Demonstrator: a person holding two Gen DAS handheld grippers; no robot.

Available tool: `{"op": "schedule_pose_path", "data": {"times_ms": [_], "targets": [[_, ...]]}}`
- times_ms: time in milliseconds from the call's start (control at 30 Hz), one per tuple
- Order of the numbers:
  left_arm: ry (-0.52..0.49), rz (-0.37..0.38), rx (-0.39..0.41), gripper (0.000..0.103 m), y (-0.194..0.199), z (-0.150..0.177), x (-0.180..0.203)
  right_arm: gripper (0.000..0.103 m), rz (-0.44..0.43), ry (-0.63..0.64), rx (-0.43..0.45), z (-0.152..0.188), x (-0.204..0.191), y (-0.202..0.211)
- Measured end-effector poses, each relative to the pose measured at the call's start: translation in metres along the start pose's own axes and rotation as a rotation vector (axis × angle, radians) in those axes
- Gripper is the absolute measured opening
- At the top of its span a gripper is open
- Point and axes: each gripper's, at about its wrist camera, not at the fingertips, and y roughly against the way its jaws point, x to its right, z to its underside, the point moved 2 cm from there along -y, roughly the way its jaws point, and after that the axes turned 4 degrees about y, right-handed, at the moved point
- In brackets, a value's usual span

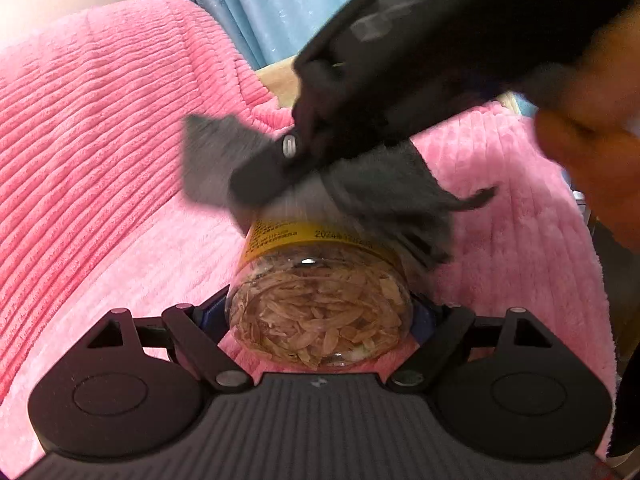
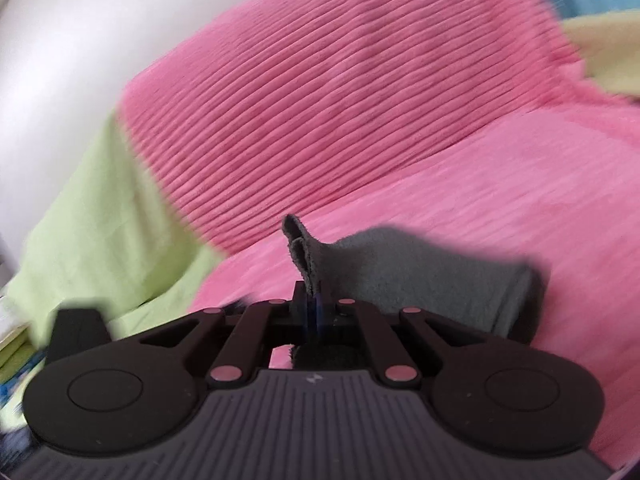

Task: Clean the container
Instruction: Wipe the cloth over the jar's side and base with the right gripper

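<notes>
Grey cloth [image 1: 384, 184] pinched, right hand-held gripper [image 2: 314, 300]

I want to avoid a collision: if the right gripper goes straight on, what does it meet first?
Beyond the grey cloth that the right gripper pinches, likely the pink ribbed blanket; depth is unclear.

Two matte black handheld grippers

Left gripper [image 1: 320, 316] and right gripper [image 2: 314, 304] are each showing a ribbed grey base, round black side discs, angled link arms with silver pivot pins, and blue finger pads.
</notes>
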Motion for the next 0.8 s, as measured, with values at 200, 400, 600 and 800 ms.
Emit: {"op": "schedule_pose_path", "data": {"times_ms": [200,400,600,800], "targets": [[0.171,0.084,-0.015,0.085,0.0,-0.004,-0.016,0.001,0.016,-0.009,0.019,0.0,0.007,0.002],[0.503,0.241,-0.037,0.087,-0.006,0.0,-0.049,0.001,0.0,-0.045,0.02,-0.001,0.014,0.002],[0.285,0.133,-0.02,0.086,0.004,-0.001,-0.027,0.002,-0.069,-0.013,-0.036,0.001,0.002,0.005],[0.029,0.013,-0.003,0.086,-0.003,-0.004,-0.001,0.001,-0.162,0.053,-0.103,0.012,-0.018,0.005]]}}
